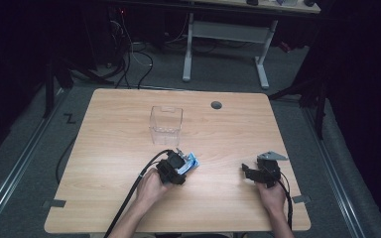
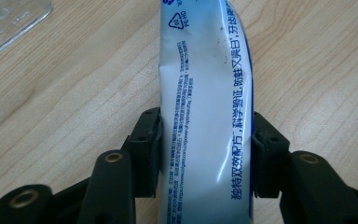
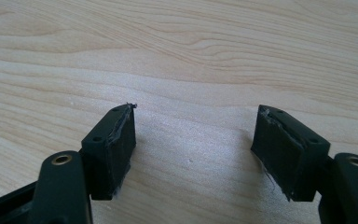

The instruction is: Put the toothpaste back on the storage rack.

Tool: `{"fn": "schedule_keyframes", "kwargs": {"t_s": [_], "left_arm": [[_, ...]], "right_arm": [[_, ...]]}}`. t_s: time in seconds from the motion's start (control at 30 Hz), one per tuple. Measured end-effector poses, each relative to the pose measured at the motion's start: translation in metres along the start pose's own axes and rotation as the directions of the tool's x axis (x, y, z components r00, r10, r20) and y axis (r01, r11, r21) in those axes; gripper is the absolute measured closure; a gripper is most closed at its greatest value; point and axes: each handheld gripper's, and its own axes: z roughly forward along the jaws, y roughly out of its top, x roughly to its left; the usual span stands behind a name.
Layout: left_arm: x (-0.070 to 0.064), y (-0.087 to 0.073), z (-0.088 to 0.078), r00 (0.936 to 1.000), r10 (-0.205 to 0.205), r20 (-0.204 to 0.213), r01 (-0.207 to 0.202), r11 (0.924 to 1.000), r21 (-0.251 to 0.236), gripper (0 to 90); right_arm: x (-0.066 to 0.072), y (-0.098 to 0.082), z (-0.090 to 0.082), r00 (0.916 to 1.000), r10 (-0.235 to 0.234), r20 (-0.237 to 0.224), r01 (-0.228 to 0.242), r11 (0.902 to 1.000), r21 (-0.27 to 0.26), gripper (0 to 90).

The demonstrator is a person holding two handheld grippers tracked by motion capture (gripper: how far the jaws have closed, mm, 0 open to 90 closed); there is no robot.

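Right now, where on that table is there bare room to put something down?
Most of the wooden table is bare: the whole left side, the far right around the small round hole, and the strip between the two hands. It is crowded only mid-table, where the clear plastic box stands just beyond the left gripper, whose jaws flank a white-and-blue tube. The right gripper is open over bare wood.

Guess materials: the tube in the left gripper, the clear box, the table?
Tube: soft glossy plastic, seemingly; printed recycling mark, sheen, slight creases. Clear box: see-through, probably rigid plastic; could be glass. Table: light wood grain with a smooth matte face, likely laminate rather than solid wood.
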Motion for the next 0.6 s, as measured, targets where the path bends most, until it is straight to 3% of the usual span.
{"fn": "schedule_keyframes", "kwargs": {"t_s": [0.23,0.6], "left_arm": [[0.0021,0.0049,-0.0008,0.9996,0.023,-0.017,-0.022,0.9992,0.034,65.6],[0.0021,0.0048,-0.0028,0.9988,0.049,-0.001,-0.049,0.9984,0.027,69.1]], "right_arm": [[0.0000,0.0000,0.0000,1.0000,0.000,0.000,0.000,1.0000,0.000,29.8],[0.0000,0.0000,0.0000,1.0000,0.000,0.000,0.000,1.0000,0.000,29.8]]}}
